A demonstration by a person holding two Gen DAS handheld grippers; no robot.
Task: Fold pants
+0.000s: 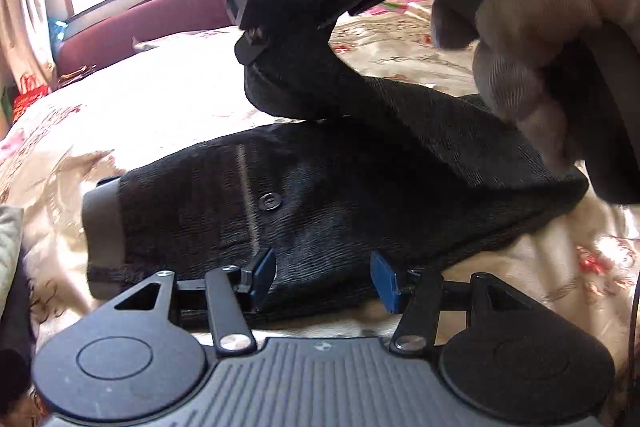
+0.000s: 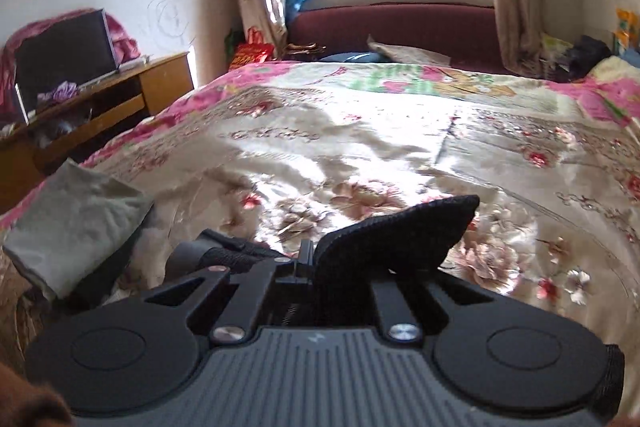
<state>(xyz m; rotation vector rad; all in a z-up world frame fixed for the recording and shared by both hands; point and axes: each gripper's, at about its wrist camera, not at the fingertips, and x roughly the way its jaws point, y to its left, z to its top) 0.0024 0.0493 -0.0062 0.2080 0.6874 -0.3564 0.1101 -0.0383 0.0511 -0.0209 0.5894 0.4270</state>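
One pair of dark pants (image 1: 320, 195) lies on a flowered bed (image 1: 168, 95), partly folded: the right claw (image 2: 316, 259), pressed tight on a flap of the cloth, lifts that end above the half lying just ahead of the left claw (image 1: 324, 277), whose blue fingers stand spread over the near edge, gripping nothing. The lifted end must likely be laid down and smoothed. Counted: one pair of pants, two claws, one gloved hand (image 1: 560, 39).

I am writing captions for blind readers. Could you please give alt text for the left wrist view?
The open left gripper reaches toward black pants lying on a floral bedspread. Above, the right gripper lifts one end of the pants. A window lies beyond.
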